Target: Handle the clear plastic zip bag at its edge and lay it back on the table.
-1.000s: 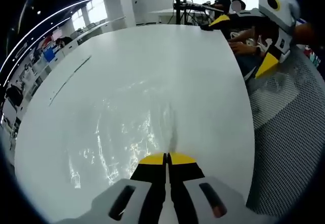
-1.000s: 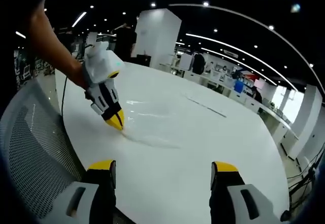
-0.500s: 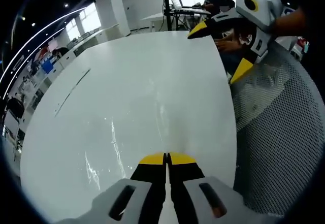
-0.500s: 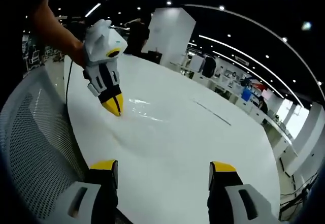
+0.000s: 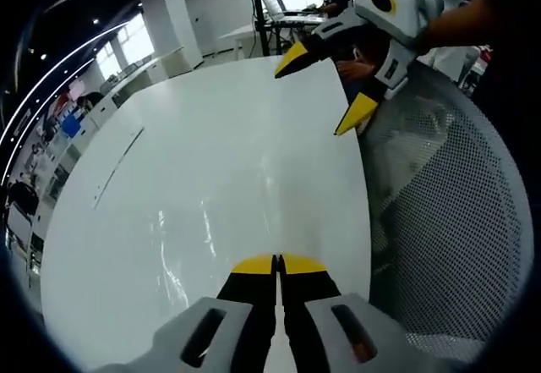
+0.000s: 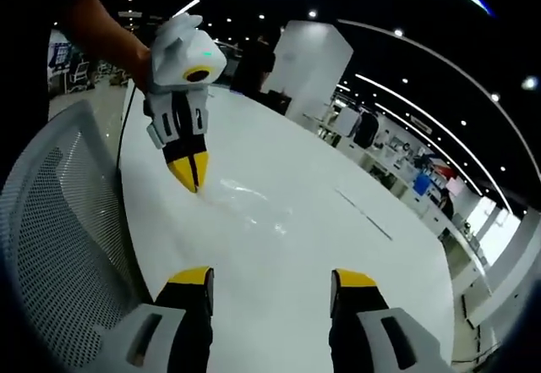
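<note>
Left gripper view shows the left gripper [image 5: 277,265] with its yellow-tipped jaws pressed together on the near edge of the clear plastic zip bag [image 5: 221,239], which lies over the white table [image 5: 211,119]. Right gripper [image 5: 325,85] hovers above the table edge, jaws apart, beside a mesh chair [image 5: 448,221].
</note>
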{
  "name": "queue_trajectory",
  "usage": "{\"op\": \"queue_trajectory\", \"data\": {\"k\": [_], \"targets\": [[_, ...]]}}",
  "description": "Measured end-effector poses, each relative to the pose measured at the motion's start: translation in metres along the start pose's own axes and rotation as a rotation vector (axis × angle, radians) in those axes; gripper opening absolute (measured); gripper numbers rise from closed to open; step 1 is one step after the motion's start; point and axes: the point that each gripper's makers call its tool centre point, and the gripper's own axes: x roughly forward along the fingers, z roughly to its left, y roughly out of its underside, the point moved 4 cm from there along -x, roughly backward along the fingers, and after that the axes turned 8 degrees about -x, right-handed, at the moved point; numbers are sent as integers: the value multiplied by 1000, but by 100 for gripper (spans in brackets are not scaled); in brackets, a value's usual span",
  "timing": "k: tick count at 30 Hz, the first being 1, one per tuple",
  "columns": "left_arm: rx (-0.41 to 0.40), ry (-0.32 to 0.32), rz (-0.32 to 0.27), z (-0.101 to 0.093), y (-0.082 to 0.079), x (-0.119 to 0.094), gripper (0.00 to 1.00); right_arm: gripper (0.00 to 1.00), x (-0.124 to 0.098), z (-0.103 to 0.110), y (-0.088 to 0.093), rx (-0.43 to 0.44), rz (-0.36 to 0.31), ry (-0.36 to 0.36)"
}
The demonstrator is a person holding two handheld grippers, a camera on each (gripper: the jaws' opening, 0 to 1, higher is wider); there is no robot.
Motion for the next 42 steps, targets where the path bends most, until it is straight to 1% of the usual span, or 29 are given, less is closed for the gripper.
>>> {"op": "queue_trajectory", "data": {"k": [2, 3, 5, 6, 10, 11, 14, 21, 25, 28, 30, 35, 37, 40, 42], "targets": [[12, 12, 5, -4, 1, -3, 0, 51, 3, 3, -3, -15, -6, -22], [20, 28, 5, -7, 2, -3, 0, 49, 5, 5, -5, -28, -6, -35], [28, 38, 8, -9, 2, -4, 0, 48, 7, 7, -7, -41, -9, -46], [50, 53, 9, -12, 4, -5, 0, 46, 10, 9, -10, -53, -15, -60], [71, 87, 5, -20, -1, -10, 0, 42, 16, 17, -14, -84, -19, -105], [88, 101, 3, -21, -1, -11, 0, 41, 17, 19, -15, -87, -20, -117], [100, 125, -3, -25, -2, -12, 0, 37, 20, 24, -13, -83, -12, -148], [137, 162, -10, -30, -7, -14, 0, 26, 22, 33, -17, -97, -15, -196], [145, 173, -9, -32, -8, -16, 0, 20, 22, 35, -20, -112, -25, -214], [146, 198, -12, -34, -9, -17, 0, 16, 23, 38, -22, -126, -28, -229], [149, 196, -7, -33, -9, -17, 0, 12, 23, 39, -22, -136, -26, -240], [145, 188, -2, -29, -7, -16, 0, 4, 23, 42, -21, -129, -21, -250], [140, 184, 1, -28, -6, -16, 0, 3, 24, 44, -21, -129, -18, -258], [159, 172, 14, -27, -3, -15, 0, 0, 24, 47, -22, -151, -19, -271], [168, 169, 23, -27, -1, -15, 1, 0, 25, 49, -22, -188, -17, -281]]}}
